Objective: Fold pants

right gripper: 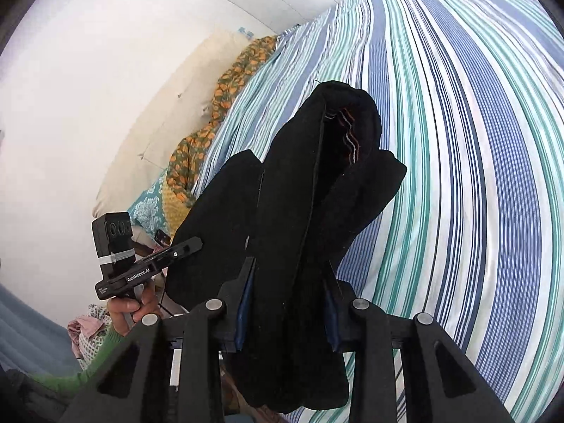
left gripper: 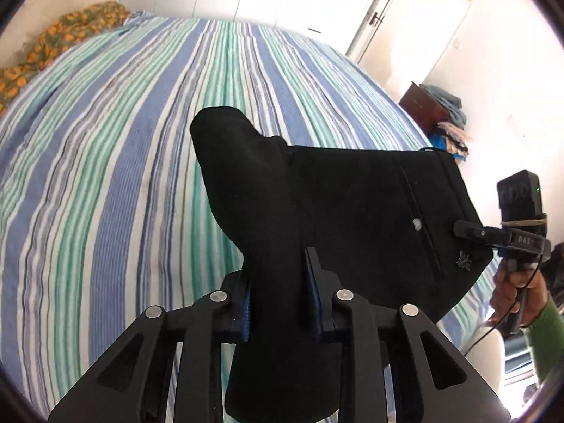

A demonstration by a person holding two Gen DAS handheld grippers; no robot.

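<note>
Between the left gripper's [left gripper: 282, 289] clamped fingers and the right gripper's [right gripper: 290, 292], equally clamped, the black cloth pants [left gripper: 352, 211] hang stretched above the striped blue-green bedsheet [left gripper: 123, 141] ahead.

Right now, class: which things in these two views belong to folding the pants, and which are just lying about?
Part of the job:
black pants
left gripper
right gripper
striped bed sheet

Just lying about:
orange floral cloth
clothes pile
</note>
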